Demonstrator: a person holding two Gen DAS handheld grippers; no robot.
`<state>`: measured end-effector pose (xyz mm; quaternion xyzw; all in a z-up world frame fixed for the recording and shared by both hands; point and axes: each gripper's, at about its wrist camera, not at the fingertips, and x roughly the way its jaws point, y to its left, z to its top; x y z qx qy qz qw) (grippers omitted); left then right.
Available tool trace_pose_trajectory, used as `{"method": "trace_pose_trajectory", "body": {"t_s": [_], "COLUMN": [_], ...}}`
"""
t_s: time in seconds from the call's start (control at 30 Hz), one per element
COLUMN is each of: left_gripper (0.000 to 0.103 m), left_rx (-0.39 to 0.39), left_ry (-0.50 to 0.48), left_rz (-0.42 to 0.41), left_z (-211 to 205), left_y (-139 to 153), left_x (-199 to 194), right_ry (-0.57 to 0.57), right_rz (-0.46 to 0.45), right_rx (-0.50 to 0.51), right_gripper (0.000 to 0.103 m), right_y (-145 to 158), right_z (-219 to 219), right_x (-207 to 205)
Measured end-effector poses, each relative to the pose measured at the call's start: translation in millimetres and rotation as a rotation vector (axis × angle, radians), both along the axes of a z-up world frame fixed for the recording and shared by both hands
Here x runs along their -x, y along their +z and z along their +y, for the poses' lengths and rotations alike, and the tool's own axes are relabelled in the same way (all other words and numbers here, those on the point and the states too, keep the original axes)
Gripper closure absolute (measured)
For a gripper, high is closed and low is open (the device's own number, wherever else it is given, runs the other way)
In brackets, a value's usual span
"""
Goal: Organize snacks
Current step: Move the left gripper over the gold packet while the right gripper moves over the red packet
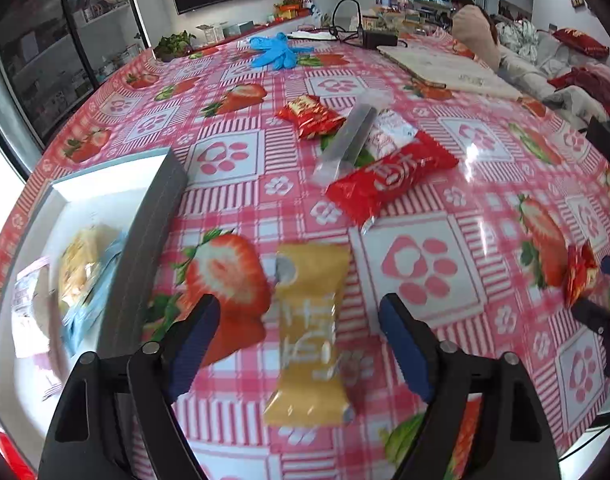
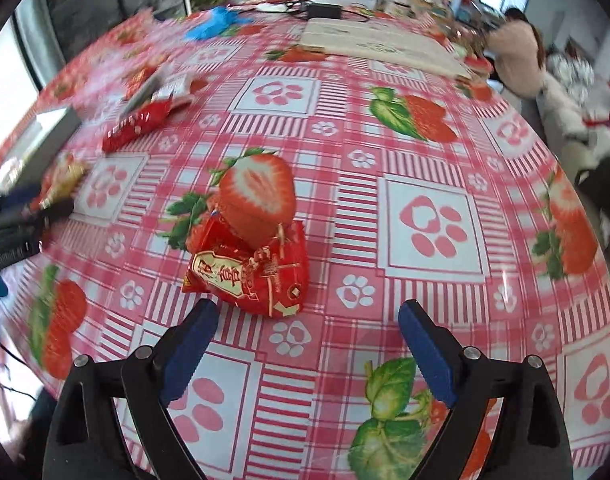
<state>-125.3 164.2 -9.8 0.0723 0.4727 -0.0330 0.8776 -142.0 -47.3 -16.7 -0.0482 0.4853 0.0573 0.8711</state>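
My left gripper point(image 1: 301, 324) is open, its jaws on either side of a yellow snack packet point(image 1: 309, 336) lying flat on the tablecloth. A grey box point(image 1: 153, 216) with several snacks inside stands to its left. A long red packet point(image 1: 389, 178), a white packet point(image 1: 385, 132), a clear packet point(image 1: 345, 144) and a small red packet point(image 1: 309, 114) lie farther back. My right gripper point(image 2: 307, 324) is open, just short of a red snack packet point(image 2: 253, 276). That packet also shows at the right in the left wrist view point(image 1: 579, 276).
Blue gloves point(image 1: 275, 52) lie at the far side of the strawberry tablecloth point(image 1: 425, 264), with a black power adapter point(image 1: 379, 38) and a cream cloth point(image 1: 445, 68). A person point(image 1: 475, 32) sits beyond the table. The left gripper shows at the left edge of the right wrist view point(image 2: 21, 220).
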Motion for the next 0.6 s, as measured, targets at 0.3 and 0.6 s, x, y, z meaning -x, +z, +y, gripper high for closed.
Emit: {"method": "trace_pose_trajectory", "body": {"t_s": [0.3, 0.6], "left_gripper": [0.000, 0.000], "left_rx": [0.084, 0.083], "left_ry": [0.037, 0.040], "left_rz": [-0.022, -0.027], "left_z": [7.8, 7.1], "left_y": [-8.9, -9.2], "left_x": [-10.9, -9.9], "right_ry": [0.007, 0.022], "right_rz": [-0.098, -0.185], "right_rx": [-0.032, -0.044], "right_gripper": [0.000, 0.000], "right_y": [-7.1, -7.1], "right_z": [24.1, 26.0], "right_x": [-18.6, -11.6]}}
